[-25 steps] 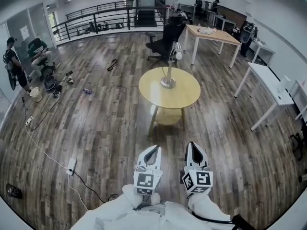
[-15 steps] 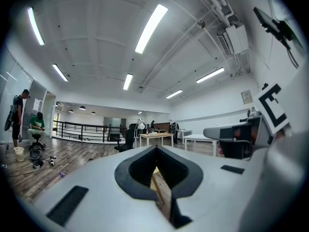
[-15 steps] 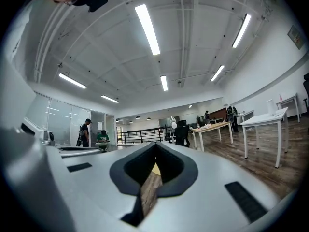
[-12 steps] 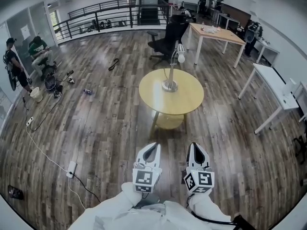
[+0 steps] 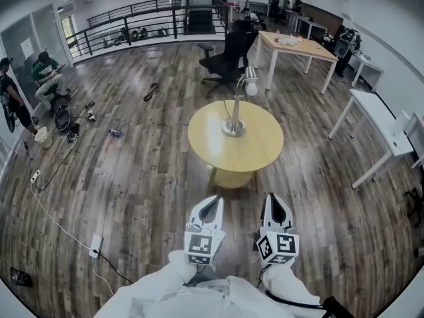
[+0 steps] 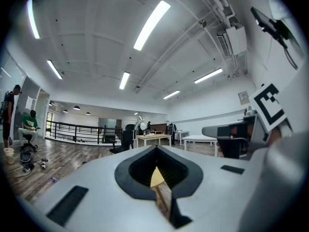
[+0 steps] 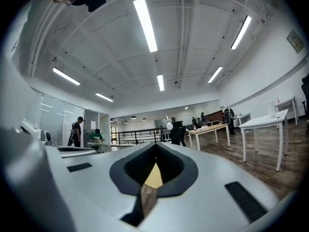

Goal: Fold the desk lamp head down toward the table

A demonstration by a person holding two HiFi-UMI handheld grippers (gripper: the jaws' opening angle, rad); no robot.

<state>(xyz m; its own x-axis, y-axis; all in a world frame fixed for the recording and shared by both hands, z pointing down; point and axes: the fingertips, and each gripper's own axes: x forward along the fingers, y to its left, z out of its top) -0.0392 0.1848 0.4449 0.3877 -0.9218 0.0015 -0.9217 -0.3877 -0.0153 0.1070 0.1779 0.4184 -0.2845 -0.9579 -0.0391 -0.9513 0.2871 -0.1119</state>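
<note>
Just ahead of the person's white sleeves (image 5: 165,290), the left hand-held gripper (image 5: 211,204) and the right hand-held gripper (image 5: 273,202) hover side by side over the wooden floor (image 5: 132,177), each with its jaws together. Both are well short of the round yellow tabletop (image 5: 255,144). The desk lamp (image 5: 236,111) stands upright near that tabletop's centre, its head raised. Beyond it is a black office chair (image 5: 228,55).

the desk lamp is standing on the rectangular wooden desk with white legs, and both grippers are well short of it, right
Not quite. In the head view the desk lamp stands on the round yellow table, not on the rectangular desk behind it. The rest holds: the left gripper and the right gripper are both well short of it.
</note>
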